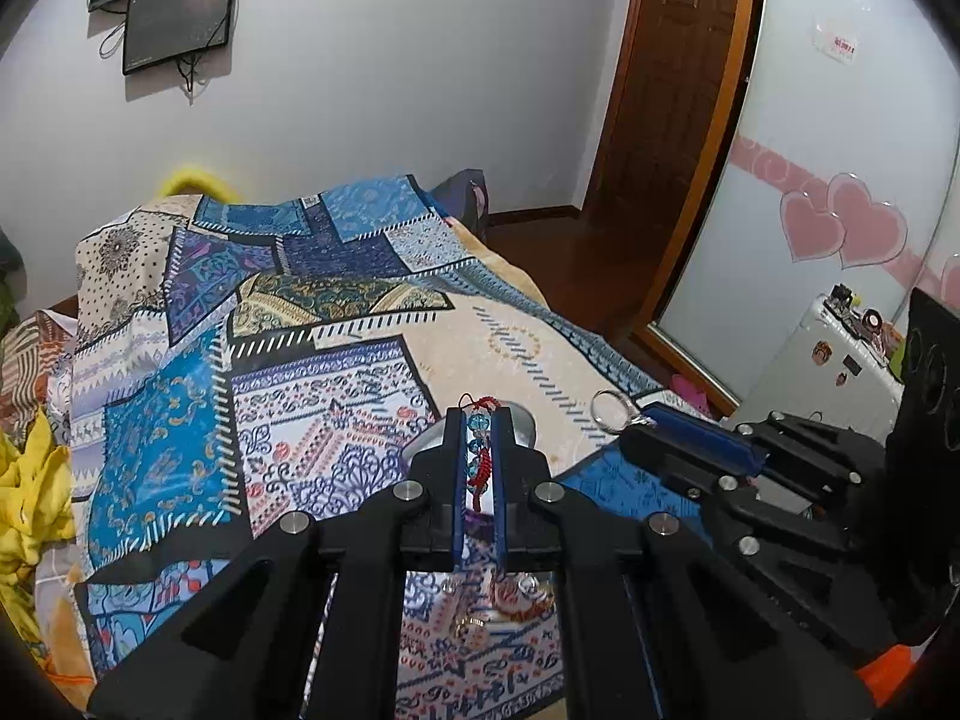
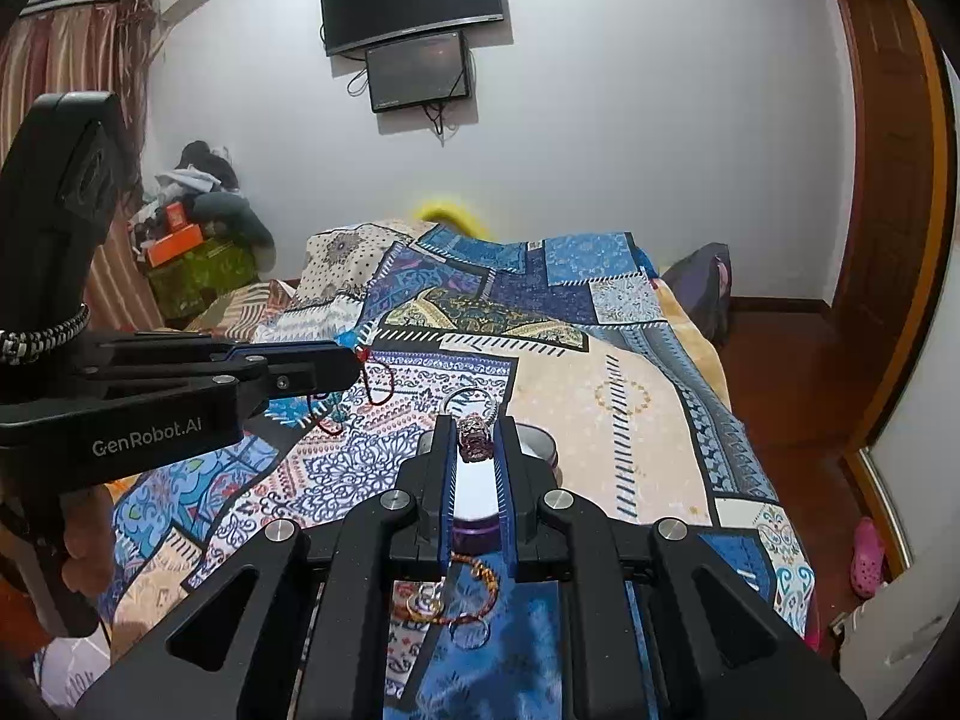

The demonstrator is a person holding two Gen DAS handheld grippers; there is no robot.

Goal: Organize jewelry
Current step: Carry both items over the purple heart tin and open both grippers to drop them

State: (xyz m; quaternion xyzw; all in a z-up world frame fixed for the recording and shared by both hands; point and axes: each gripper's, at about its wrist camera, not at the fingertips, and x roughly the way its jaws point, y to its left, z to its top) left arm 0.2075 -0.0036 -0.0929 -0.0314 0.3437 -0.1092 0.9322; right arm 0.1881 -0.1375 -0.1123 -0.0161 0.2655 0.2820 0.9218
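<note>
My left tongs (image 1: pixel 479 429) pinch a red-corded blue bead charm (image 1: pixel 478 450); my right tongs (image 2: pixel 475 441) clamp a dark keyring pendant (image 2: pixel 474 439). Both hang over the round tin (image 2: pixel 534 444) mid-bed. I should release each low over it, cords untangled.

Bedspread (image 2: pixel 630 420): patchwork print of blue, navy, cream and teal panels with paisley and lace motifs, white stitch-mark borders. Left hand-held gripper (image 1: pixel 480 420): black body, blue pads, around a red knotted cord with blue beads (image 1: pixel 478 444). Right hand-held gripper (image 2: pixel 475 429): black, blue pads, around a dark purplish charm (image 2: pixel 474 438) on a silver ring. Tin (image 2: pixel 540 444): silver. Wall (image 2: pixel 600 120): white. Door (image 1: pixel 672 60): dark brown. Heart stickers (image 1: pixel 840 228): pink.
</note>
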